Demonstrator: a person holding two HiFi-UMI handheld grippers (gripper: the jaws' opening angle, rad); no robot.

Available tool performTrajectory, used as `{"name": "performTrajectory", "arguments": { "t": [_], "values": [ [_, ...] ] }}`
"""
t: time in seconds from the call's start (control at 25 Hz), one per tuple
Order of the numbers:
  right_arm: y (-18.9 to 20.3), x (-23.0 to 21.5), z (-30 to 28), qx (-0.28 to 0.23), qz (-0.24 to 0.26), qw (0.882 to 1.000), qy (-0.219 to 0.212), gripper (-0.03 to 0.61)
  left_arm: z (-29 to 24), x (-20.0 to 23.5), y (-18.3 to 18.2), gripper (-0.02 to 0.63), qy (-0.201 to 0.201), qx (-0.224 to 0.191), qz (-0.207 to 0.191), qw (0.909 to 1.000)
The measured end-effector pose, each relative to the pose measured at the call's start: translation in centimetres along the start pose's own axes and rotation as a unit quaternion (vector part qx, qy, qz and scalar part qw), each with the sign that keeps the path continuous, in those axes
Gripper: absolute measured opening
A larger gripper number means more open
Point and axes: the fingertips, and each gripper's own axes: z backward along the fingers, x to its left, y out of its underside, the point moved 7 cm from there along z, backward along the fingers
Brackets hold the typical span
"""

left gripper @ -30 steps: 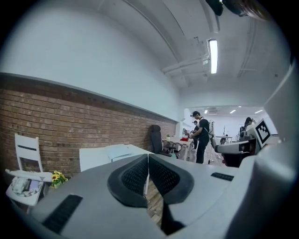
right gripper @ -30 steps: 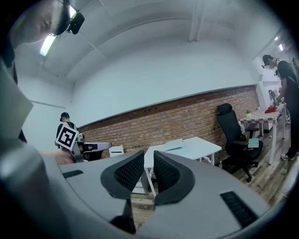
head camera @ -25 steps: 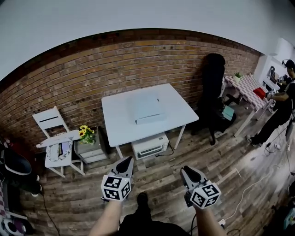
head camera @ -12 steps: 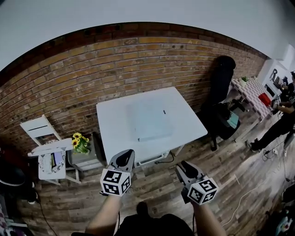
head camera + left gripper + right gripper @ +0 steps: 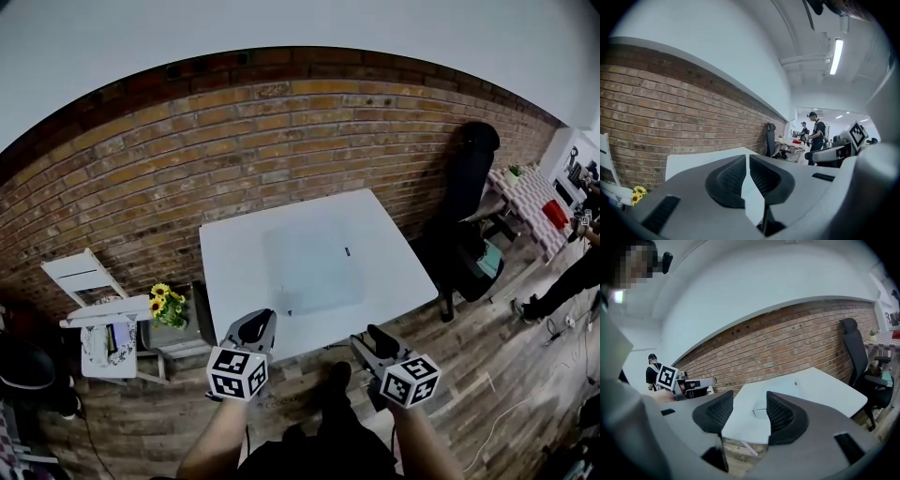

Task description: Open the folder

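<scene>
Against a second ago, the white table (image 5: 225, 258) sits larger and nearer, its front edge now just ahead of both grippers; the approach looks nearly done, the opening not begun. Sunflowers (image 5: 161, 302) stand at the table's nine o'clock; the left gripper (image 5: 253, 328) has its jaws pressed together, empty; the pale blue folder (image 5: 312, 267) lies closed and flat mid-table, at twelve o'clock from the grippers; the right gripper (image 5: 370, 342) has its jaws opening, nothing between them, likely readying for the cover. No writing is legible; the marker cubes (image 5: 236, 373) bear only black-and-white squares; a dark mark on the folder is too small to read.
</scene>
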Motion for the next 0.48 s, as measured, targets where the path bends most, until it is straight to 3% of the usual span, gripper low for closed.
{"name": "performTrajectory", "arguments": {
  "t": [0.48],
  "values": [
    [-5.0, -13.1, -13.4, 0.059, -0.018, 0.996, -0.071, 0.283, -13.0, 3.9, -1.8, 0.035, -0.075, 0.033, 0.014, 0.9965]
  ]
}}
